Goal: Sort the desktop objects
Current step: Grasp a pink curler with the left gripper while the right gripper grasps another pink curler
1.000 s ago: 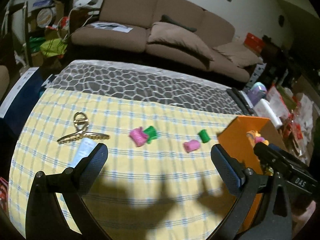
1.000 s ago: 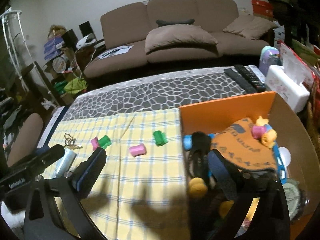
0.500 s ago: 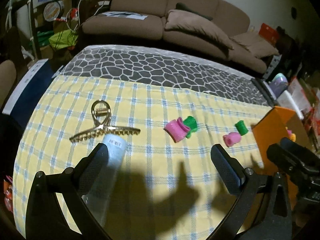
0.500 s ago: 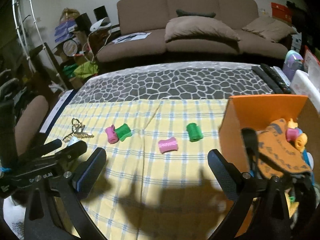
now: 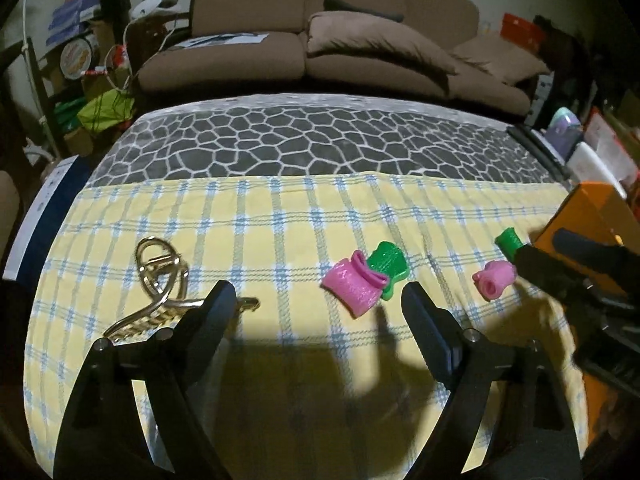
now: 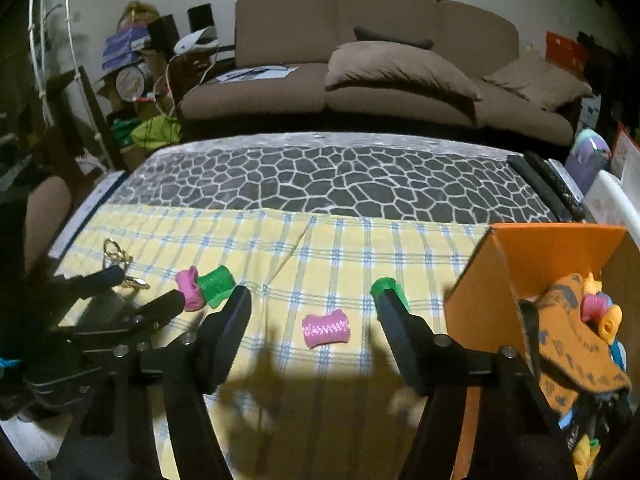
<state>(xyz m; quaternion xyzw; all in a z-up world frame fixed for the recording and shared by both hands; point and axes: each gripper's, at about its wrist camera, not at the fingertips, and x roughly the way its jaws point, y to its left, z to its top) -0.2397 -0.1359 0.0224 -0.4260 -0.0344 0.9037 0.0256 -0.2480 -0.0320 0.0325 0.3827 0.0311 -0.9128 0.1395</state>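
Left wrist: tongs (image 5: 318, 308) agape, low.

I find no lettering I can read in either wrist view. The orange cloth (image 6: 576, 344) in the box to the right of my right tongs carries dark marks that may be letters, but they are too blurred to make out. The round item (image 5: 76, 54) on the cluttered shelf far off to the left of my left tongs has a printed face, also unreadable. The papers (image 6: 258, 73) on the sofa beyond both tongs show only smudged print.
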